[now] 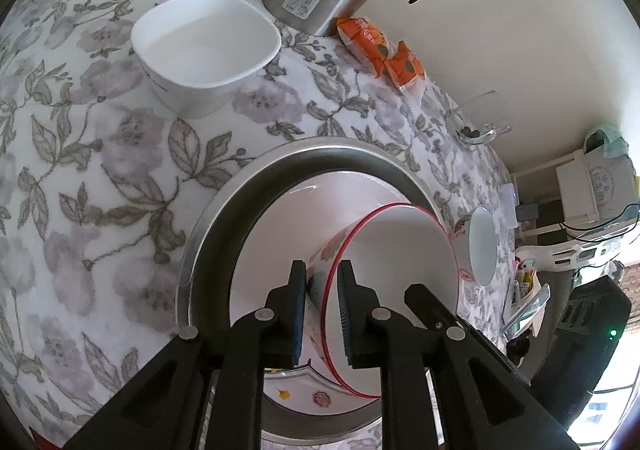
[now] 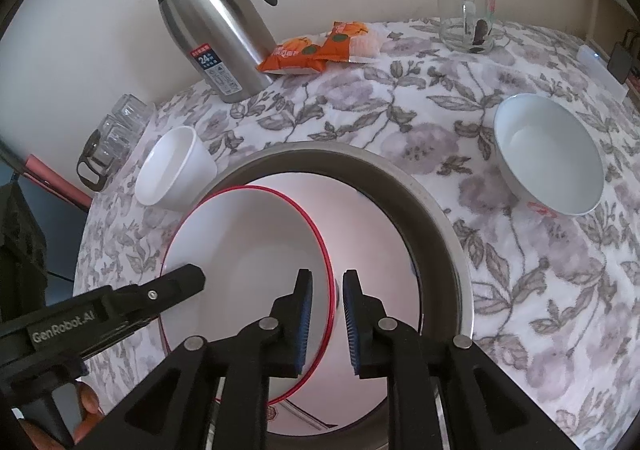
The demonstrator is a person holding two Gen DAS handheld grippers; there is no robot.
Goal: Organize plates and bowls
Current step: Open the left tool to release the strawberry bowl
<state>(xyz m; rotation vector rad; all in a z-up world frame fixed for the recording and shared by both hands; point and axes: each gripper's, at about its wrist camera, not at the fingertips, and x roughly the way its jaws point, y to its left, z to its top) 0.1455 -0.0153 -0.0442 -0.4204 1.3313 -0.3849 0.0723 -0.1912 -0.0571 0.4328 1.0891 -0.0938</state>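
Two black grippers sit closest to the lens, both straddling the red-rimmed bowl from opposite sides. The left gripper has its blue-padded fingers slightly parted, one outside the flowered wall and one inside. The outer pad appears to rest against the wall, though the fisheye view leaves that contact uncertain. The right gripper also has its fingers a little apart, with a sliver of daylight between the rim and each pad. A hand shows at the lower left edge of the right wrist view, behind the left tool.

In order of size:

- The table is covered by a grey-and-mauve floral cloth.
- A round steel basin stands on the cloth directly below both tools.
- A white plate with small printed motifs lies inside the basin.
- The red-rimmed bowl rests on that plate, tipped on its side, its mouth facing the right gripper.
- A steel vacuum flask with a black handle stands at the wall.
- A round white bowl sits upright on the cloth, apart from the basin on the right gripper's side.
- A square white bowl sits just beside the basin on the left gripper's side.
- A glass mug stands near the wall.
- Orange snack packets lie beside the flask.
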